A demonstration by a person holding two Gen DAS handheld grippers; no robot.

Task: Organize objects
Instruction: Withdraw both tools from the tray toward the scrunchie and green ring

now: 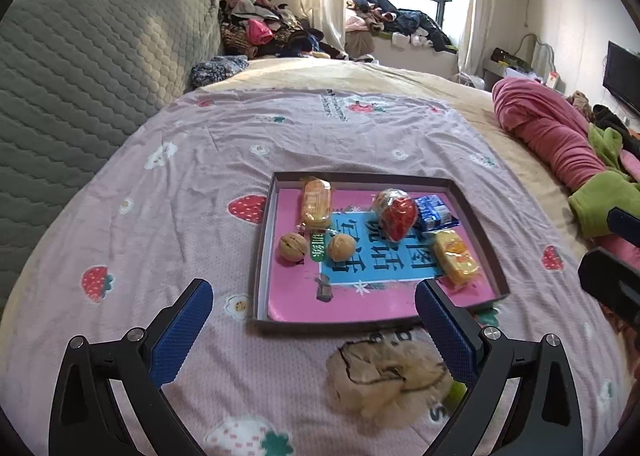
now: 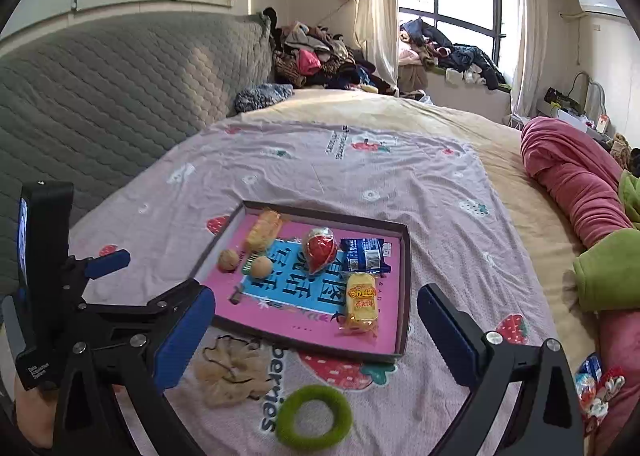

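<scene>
Right wrist view: on the bed (image 2: 400, 183) lies a shallow tray (image 2: 405, 296) holding wrapped snacks (image 2: 360, 302) and two walnuts (image 2: 262, 267), with a beige scrunchie (image 2: 232, 372) and green ring (image 2: 314, 416) just before it. Both the left tongs (image 1: 314, 320) and the right tongs (image 2: 316, 320) stand apart, gripping nothing.
</scene>
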